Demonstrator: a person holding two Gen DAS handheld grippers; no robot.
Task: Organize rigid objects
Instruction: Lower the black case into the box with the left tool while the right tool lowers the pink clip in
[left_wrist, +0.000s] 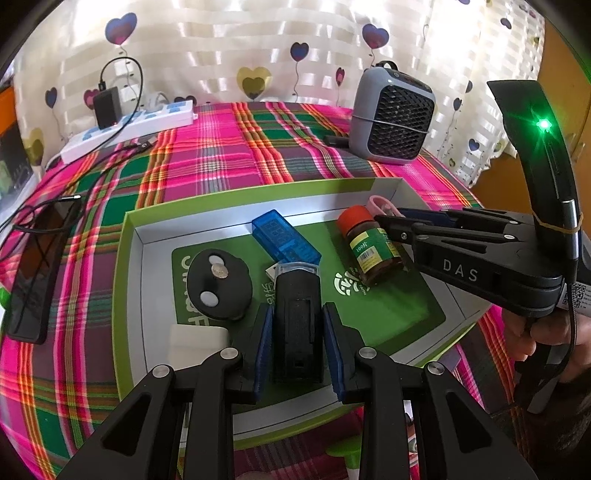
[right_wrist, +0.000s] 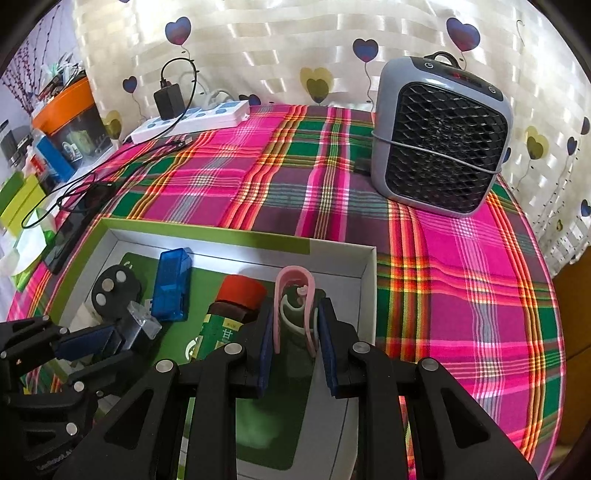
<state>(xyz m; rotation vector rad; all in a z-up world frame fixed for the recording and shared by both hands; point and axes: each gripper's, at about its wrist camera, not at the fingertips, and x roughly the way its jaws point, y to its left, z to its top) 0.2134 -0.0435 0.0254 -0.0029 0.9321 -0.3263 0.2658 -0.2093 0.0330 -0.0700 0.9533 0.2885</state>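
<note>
Down in the left wrist view, the left gripper (left_wrist: 297, 332) is clenched on a black stick (left_wrist: 297, 325) with a clear cap, its blue pads pressed to both sides, held over the box (left_wrist: 129, 236). Over in the right wrist view, the right gripper (right_wrist: 293, 336) grasps a pink clip (right_wrist: 293, 306), its pads tight against the clip's two arms, above the box's near right corner.

Inside the box, which has green walls outside, white inside and a green printed floor, lie a blue dongle (left_wrist: 286, 238), a bottle (left_wrist: 371, 242) with a red cap and green label on its side, and a black disc (left_wrist: 218, 282) with pale round spots. A white block (left_wrist: 197, 343) sits in the left near corner, just beside the disc. The bottle lies just under the right gripper's fingers.

Around the box spreads a tabletop (right_wrist: 461, 277) covered in pink, green and purple plaid cloth. At the far right stands a grey fan (right_wrist: 441, 138) with a black mesh front. At the far left lies a white power strip (left_wrist: 125, 129) with a black adapter (left_wrist: 107, 107) plugged in, and black cables run across the cloth toward a dark phone (left_wrist: 33, 273) at the left edge. Behind the tabletop hangs a pale curtain (right_wrist: 277, 40) printed with hearts. A hand (left_wrist: 546, 332) grips the right gripper's handle.
</note>
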